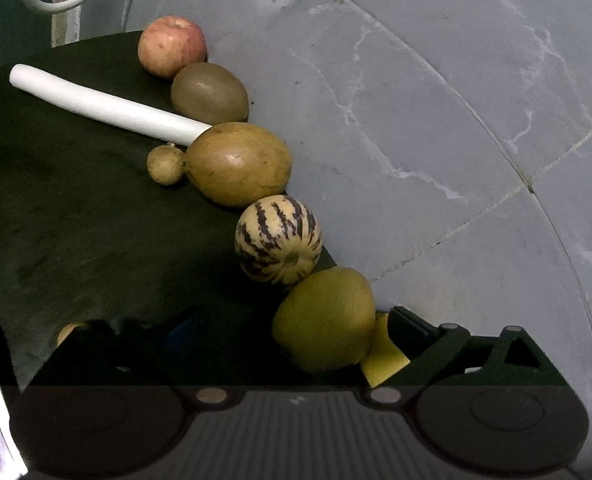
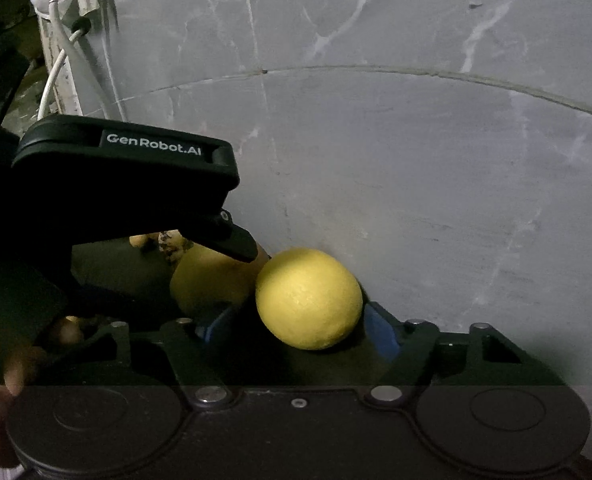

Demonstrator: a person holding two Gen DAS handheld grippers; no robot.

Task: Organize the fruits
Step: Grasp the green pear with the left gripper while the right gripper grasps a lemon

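Fruits line the dark table's right edge: a red apple (image 1: 172, 46), a kiwi (image 1: 210, 94), a brown oval fruit (image 1: 238, 164), a small round brown fruit (image 1: 165, 164), a striped melon (image 1: 278, 244) and a greenish-yellow fruit (image 1: 323, 320). My left gripper (image 1: 296, 332) is open with that greenish-yellow fruit between its fingers, resting on the table. My right gripper (image 2: 299, 324) is open around a yellow lemon (image 2: 308, 298) on the table; its blue pads (image 2: 381, 330) stand apart from the lemon. The left gripper's body (image 2: 124, 172) shows in the right wrist view over the greenish-yellow fruit (image 2: 208, 280).
A white knife handle (image 1: 104, 106) lies on the dark table (image 1: 76, 220), pointing at the brown oval fruit. A grey marbled floor (image 1: 435, 120) lies beyond the table edge. White cables (image 2: 60, 64) hang at the back left.
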